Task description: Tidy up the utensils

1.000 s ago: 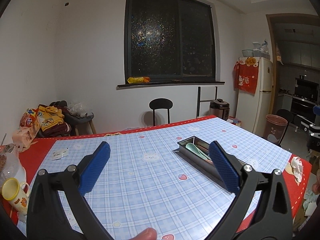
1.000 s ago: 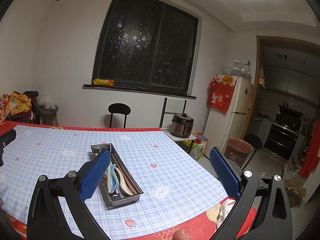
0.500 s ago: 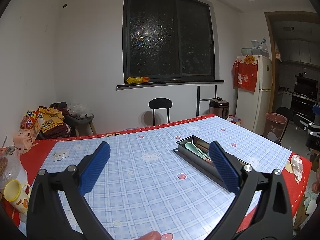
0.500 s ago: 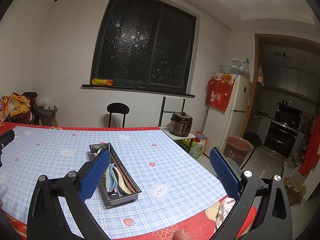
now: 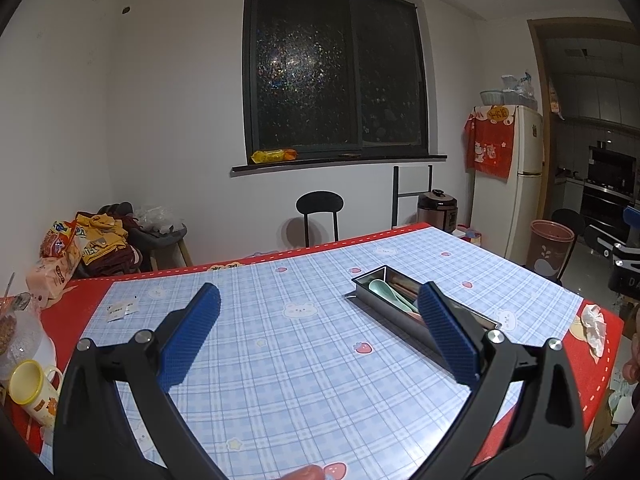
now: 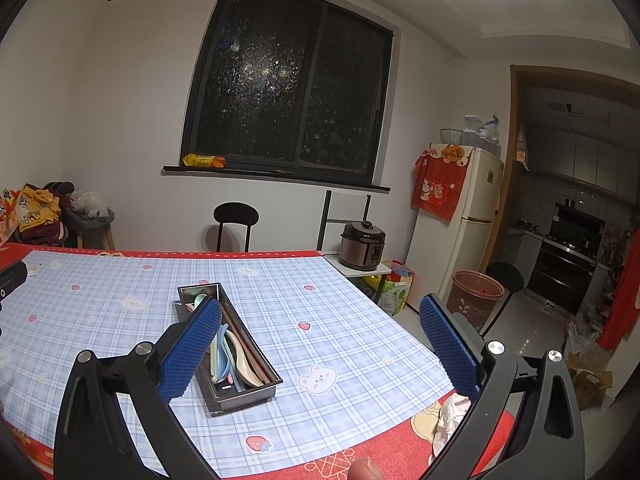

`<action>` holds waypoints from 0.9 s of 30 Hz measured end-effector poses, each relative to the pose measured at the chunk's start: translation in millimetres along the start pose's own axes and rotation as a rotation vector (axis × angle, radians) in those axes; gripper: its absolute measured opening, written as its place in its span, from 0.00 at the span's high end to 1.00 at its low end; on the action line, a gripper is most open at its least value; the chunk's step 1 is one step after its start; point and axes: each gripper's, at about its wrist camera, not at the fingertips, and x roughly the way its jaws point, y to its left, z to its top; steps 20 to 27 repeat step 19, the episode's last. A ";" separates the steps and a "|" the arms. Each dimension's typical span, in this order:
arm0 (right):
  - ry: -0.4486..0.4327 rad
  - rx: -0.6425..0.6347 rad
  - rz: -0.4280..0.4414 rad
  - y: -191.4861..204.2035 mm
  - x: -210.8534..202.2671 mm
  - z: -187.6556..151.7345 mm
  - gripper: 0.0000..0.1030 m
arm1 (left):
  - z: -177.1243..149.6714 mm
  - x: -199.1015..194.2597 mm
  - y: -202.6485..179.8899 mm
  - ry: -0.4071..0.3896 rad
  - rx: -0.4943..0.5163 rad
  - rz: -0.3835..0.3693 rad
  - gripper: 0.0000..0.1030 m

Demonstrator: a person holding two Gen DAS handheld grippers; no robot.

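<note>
A long metal utensil tray (image 6: pixel 256 390) lies on the blue checked tablecloth (image 6: pixel 320 320). It holds pastel spoons (image 6: pixel 236 354) and brown chopsticks (image 6: pixel 240 334). The tray also shows in the left wrist view (image 5: pixel 384 312), with a green spoon (image 5: pixel 386 290) in it. My left gripper (image 5: pixel 318 332) is open and empty above the table, left of the tray. My right gripper (image 6: pixel 320 346) is open and empty, held above the table's near edge, its left finger in front of the tray.
A yellow mug (image 5: pixel 30 386) and a glass jar (image 5: pixel 16 332) stand at the table's left edge. A crumpled tissue (image 6: pixel 450 414) lies on the red cloth at the right. A black chair (image 5: pixel 320 208), rice cooker (image 6: pixel 362 246), bin (image 6: pixel 474 294) and fridge (image 6: pixel 468 224) stand beyond.
Both grippers have drawn back and risen slightly, so the tray sits a little farther off. Both stay open and empty.
</note>
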 end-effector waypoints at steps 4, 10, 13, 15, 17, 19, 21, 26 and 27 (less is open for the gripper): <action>0.003 -0.002 0.000 0.7 0.2 -1.1 0.05 | -0.3 -0.1 -0.6 0.003 0.003 0.004 0.05; 0.005 -0.002 0.004 -0.2 1.5 -1.1 0.05 | 0.1 0.5 -0.5 0.005 0.003 0.006 0.05; 0.006 -0.003 0.005 -0.4 1.2 -1.4 0.05 | 0.3 0.2 -0.6 0.004 0.003 0.010 0.05; 0.006 -0.003 0.007 -0.5 1.1 -1.8 0.05 | -0.1 0.0 -0.5 0.004 0.000 0.013 0.05; 0.006 -0.003 0.007 -0.4 1.3 -1.8 0.05 | -0.1 2.0 -1.9 0.005 -0.001 0.016 0.05; 0.006 -0.002 0.008 -0.6 1.3 -1.9 0.05 | -0.7 2.1 -1.3 0.008 -0.002 0.019 0.05; 0.006 -0.002 0.008 -0.6 1.3 -1.9 0.05 | -0.7 2.1 -1.3 0.008 -0.002 0.019 0.05; 0.006 -0.002 0.008 -0.6 1.3 -1.9 0.05 | -0.7 2.1 -1.3 0.008 -0.002 0.019 0.05; 0.006 -0.002 0.008 -0.6 1.3 -1.9 0.05 | -0.7 2.1 -1.3 0.008 -0.002 0.019 0.05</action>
